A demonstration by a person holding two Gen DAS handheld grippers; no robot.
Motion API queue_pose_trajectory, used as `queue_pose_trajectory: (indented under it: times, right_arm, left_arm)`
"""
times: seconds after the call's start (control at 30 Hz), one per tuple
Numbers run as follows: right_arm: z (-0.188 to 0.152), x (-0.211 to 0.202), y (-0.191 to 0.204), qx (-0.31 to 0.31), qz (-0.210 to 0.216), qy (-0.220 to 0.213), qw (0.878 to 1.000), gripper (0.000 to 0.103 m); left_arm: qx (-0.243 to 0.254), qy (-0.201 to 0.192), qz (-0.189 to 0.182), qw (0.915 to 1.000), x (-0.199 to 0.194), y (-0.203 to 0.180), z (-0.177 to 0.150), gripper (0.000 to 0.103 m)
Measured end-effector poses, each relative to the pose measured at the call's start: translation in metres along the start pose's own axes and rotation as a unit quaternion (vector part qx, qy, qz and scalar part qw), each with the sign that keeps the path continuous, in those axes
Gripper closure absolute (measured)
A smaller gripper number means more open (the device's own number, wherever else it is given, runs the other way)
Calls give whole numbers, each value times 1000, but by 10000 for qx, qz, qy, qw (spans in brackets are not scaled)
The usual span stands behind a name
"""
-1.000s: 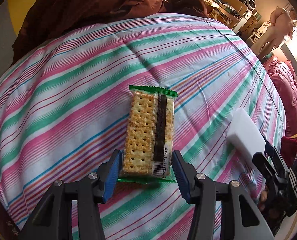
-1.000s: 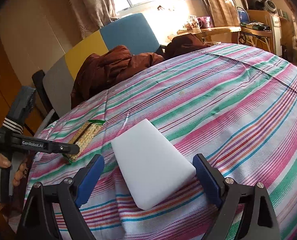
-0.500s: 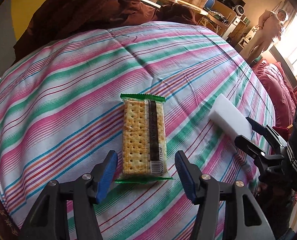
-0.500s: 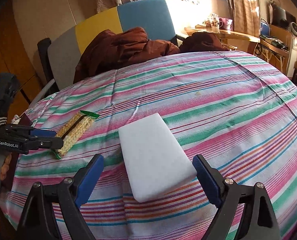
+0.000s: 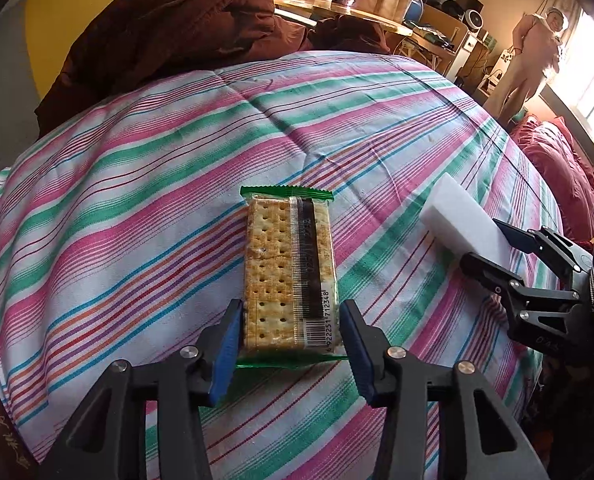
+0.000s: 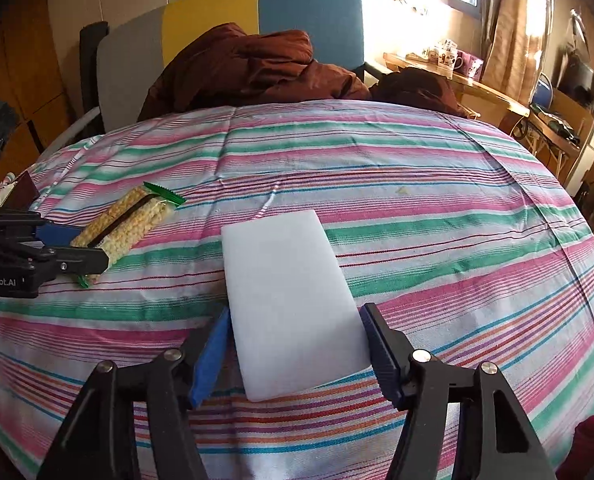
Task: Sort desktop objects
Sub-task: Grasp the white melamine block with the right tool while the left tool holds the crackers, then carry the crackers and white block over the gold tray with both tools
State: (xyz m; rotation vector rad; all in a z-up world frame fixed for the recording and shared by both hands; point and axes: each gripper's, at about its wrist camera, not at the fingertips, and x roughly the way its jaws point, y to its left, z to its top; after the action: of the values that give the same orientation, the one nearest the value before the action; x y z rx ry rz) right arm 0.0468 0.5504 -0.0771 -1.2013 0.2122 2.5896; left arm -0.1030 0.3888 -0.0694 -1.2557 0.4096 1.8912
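A clear pack of square crackers [image 5: 289, 264] with green ends lies flat on the striped tablecloth [image 5: 137, 200]. My left gripper [image 5: 291, 320] is shut on its near end, blue pads against both long sides. To its right lies a white sponge block [image 5: 457, 212], and my right gripper [image 5: 481, 240] holds that block's near end. In the right wrist view the sponge [image 6: 285, 280] fills the middle, with my right gripper [image 6: 295, 320] shut on its sides. The cracker pack [image 6: 133, 216] and left gripper [image 6: 85, 246] show at the left.
A brown garment [image 6: 249, 64] is heaped on a grey, yellow and blue chair behind the table. A wooden side table with mugs [image 6: 457, 60] stands back right. A person [image 5: 533, 48] stands far off by a window. Red bedding [image 5: 557, 168] lies beyond the table's right edge.
Both grippers have narrowed from wide open onto their objects: the left on the cracker pack, the right on the sponge. Both wrist views have swung slightly.
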Motion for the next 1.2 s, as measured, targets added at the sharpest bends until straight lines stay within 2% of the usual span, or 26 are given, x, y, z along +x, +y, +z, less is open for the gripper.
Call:
queue_pose_trajectory:
  times: [0.2,0.37,0.5,0.6,0.67,0.7,0.8,1.07,1.2]
  right_arm:
    - [-7,-19,9,262,278,-169,9991,39]
    - [-13,-30,37,423,626,-306,9967,39]
    - [-15,-33,61,537,923,-366,9936,39]
    - [-17,-28,79,457,917,-260,9944,39]
    - [-20,-27,86,457,889,-207,9948,39]
    - [-22,-28,88,466,906,-202,9946,39]
    - [-27,-32,92,454,896,-213,9947,39]
    - [-31,-41,77,632,620,-333,9955,39]
    - [-34,-36,69,776,657,-276,9944,38]
  left_arm:
    - [-235,-288,-238,9990,-18,4,-31,55]
    - [-454,-598,-388,9964,-43,8,-58,55]
    - [-458,-840,-316,9949,-68,9,-81,58]
    - [-426,-869,-203,9951,-80,10,-97,58]
    - [-448,-827,-262,9952,-81,12,-106,58]
    - [-490,-831,-294,9949,-81,14,-108,57]
    - [-501,-831,-298,9948,-81,14,-106,48]
    - [-343,-686,-91,9970,-61,-5,-77,46]
    - [-185,-437,104,9988,-41,-14,-69,46]
